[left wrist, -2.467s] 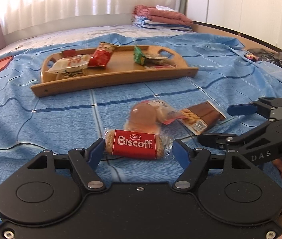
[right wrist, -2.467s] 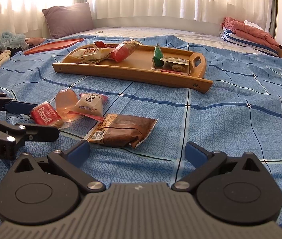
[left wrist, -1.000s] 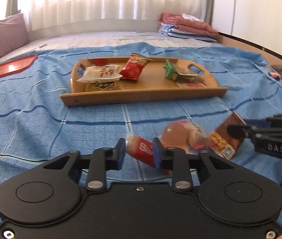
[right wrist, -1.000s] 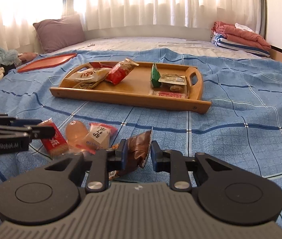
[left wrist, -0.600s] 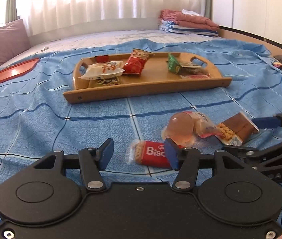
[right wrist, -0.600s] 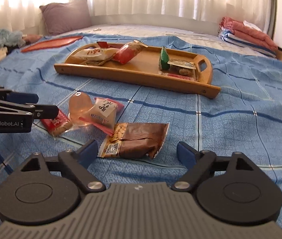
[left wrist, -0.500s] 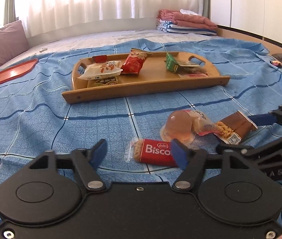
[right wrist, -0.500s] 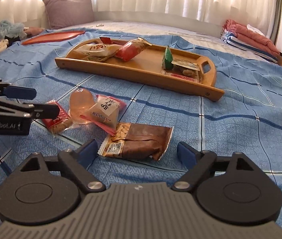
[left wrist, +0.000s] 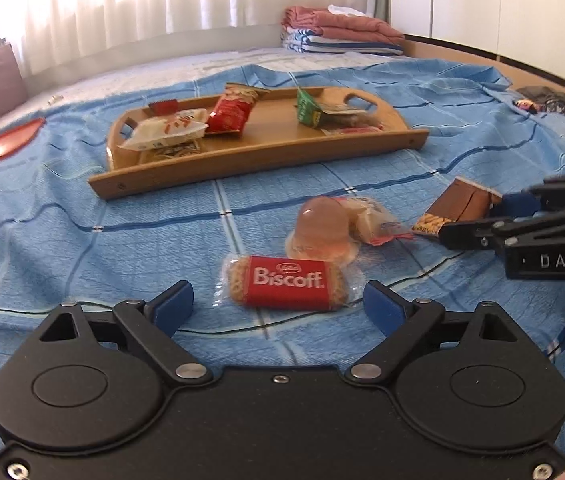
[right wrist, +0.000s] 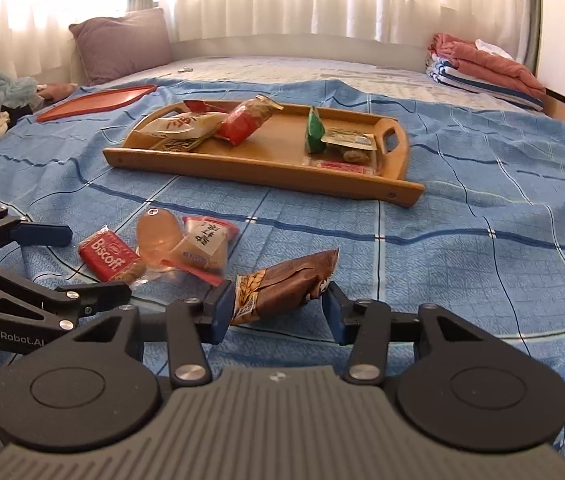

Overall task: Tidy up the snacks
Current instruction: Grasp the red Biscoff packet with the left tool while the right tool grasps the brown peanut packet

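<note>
Wooden tray point(right wrist: 210, 166): one | loose snacks on blue bedspread point(right wrist: 482, 264): four

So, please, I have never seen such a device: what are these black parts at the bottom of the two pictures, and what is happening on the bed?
There is no robot here. A person holds a pair of tongs in each hand. Each pair carries a wide-angle camera that looks along its two fingers, so each picture shows its own tongs at the bottom. One picture comes from the left tongs, the other from the right tongs.

On the blue bed cover lie a Biscoff biscuit, a jelly cup and a pale wrapped snack. Further back, a wooden tray holds more snacks.

The left tongs are opening, and the biscuit lies untouched between them. The right tongs are closing on a brown snack packet, with both pads touching it.
</note>
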Tool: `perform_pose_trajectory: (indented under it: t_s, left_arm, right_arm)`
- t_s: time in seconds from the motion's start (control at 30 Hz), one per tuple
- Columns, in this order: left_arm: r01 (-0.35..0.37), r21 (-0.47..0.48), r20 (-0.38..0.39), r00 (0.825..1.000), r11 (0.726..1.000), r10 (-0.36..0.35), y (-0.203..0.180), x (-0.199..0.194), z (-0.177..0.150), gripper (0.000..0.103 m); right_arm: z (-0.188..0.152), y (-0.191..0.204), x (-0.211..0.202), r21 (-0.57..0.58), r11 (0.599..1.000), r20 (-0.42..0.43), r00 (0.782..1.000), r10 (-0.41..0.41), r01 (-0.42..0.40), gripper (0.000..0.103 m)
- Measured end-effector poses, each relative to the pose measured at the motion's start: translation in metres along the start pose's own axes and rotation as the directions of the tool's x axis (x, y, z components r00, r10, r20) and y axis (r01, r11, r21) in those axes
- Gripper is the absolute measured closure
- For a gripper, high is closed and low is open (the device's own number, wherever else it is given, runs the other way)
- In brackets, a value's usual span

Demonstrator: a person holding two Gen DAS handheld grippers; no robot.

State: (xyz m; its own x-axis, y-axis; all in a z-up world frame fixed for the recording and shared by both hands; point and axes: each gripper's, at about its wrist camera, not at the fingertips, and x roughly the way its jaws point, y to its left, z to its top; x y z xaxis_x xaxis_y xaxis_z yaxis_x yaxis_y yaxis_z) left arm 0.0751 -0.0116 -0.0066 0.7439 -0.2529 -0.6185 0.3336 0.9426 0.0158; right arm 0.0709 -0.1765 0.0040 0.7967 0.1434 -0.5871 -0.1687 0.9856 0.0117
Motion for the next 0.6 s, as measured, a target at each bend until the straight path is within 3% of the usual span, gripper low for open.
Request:
perform_pose_trajectory:
  t_s: [0.2, 0.27, 0.33, 0.6]
  left_arm:
    - [-0.003, 0.027, -0.012, 1.000, 1.000, 0.003, -0.010, 0.011, 0.004, 0.013]
    - [-0.003, 0.047, -0.001, 1.000, 0.999, 0.003, -0.015, 0.010, 0.004, 0.031]
    - [-0.002, 0.056, 0.004, 1.000, 0.998, 0.002, -0.018, 0.008, 0.005, 0.041]
    - [-0.021, 0.032, 0.018, 1.000, 0.999, 0.020, -0.014, -0.005, 0.012, 0.041]
  right_arm:
    - [-0.003, -0.007, -0.004, 0.043, 0.999, 0.018, 1.000, -0.013, 0.012, 0.052]
    - [-0.003, -0.008, -0.004, 0.054, 0.998, 0.018, 1.000, -0.014, 0.013, 0.052]
    - [-0.003, -0.008, -0.004, 0.065, 0.998, 0.023, 1.000, -0.014, 0.012, 0.052]
    - [0.006, -0.017, -0.014, 0.133, 0.991, 0.069, 0.998, 0.001, -0.011, 0.054]
